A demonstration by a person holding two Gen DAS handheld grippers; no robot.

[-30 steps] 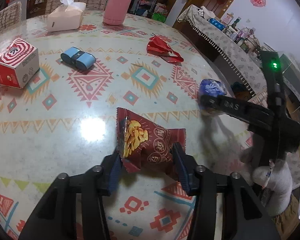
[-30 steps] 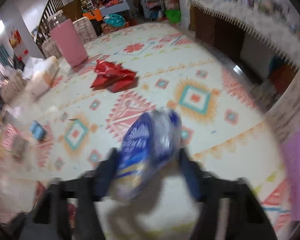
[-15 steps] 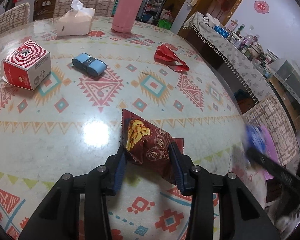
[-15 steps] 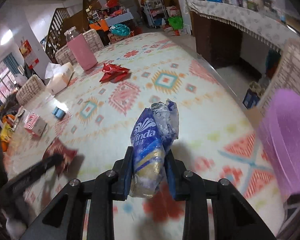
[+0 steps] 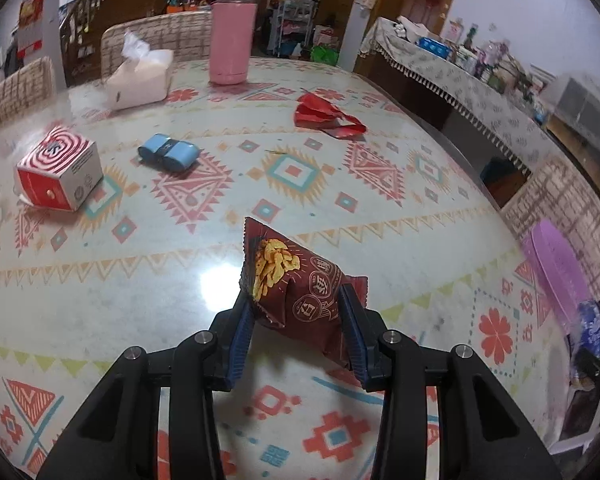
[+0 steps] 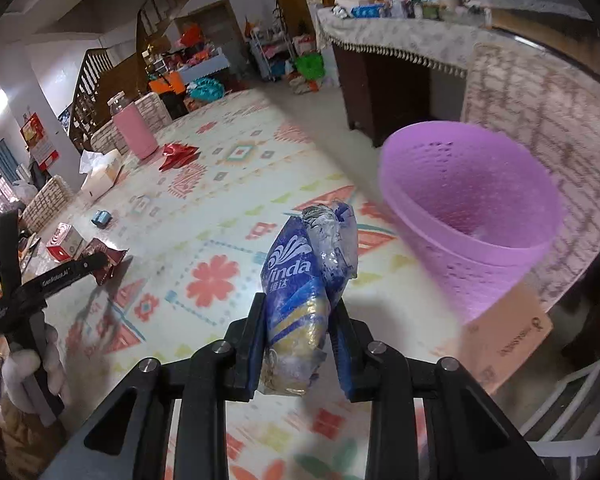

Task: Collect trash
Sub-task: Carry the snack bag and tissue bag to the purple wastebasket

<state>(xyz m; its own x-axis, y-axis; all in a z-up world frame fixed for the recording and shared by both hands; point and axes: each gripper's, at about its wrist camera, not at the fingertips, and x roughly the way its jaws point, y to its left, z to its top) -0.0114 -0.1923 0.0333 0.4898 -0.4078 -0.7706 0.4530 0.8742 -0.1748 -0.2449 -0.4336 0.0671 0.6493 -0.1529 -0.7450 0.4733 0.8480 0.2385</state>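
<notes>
Left gripper (image 5: 296,320), jaws narrow, pinches a dark red snack bag (image 5: 296,280) between its blue pads, above the patterned table (image 5: 100,292). Right gripper (image 6: 300,336), jaws narrow, clamps a crumpled blue Vinda tissue wrapper (image 6: 303,284) just left of the purple perforated wastebasket (image 6: 471,208) beyond the table's edge.

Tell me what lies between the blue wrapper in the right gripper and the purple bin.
Nothing: in the right wrist view only bare patterned tablecloth separates the blue wrapper from the purple bin.
</notes>
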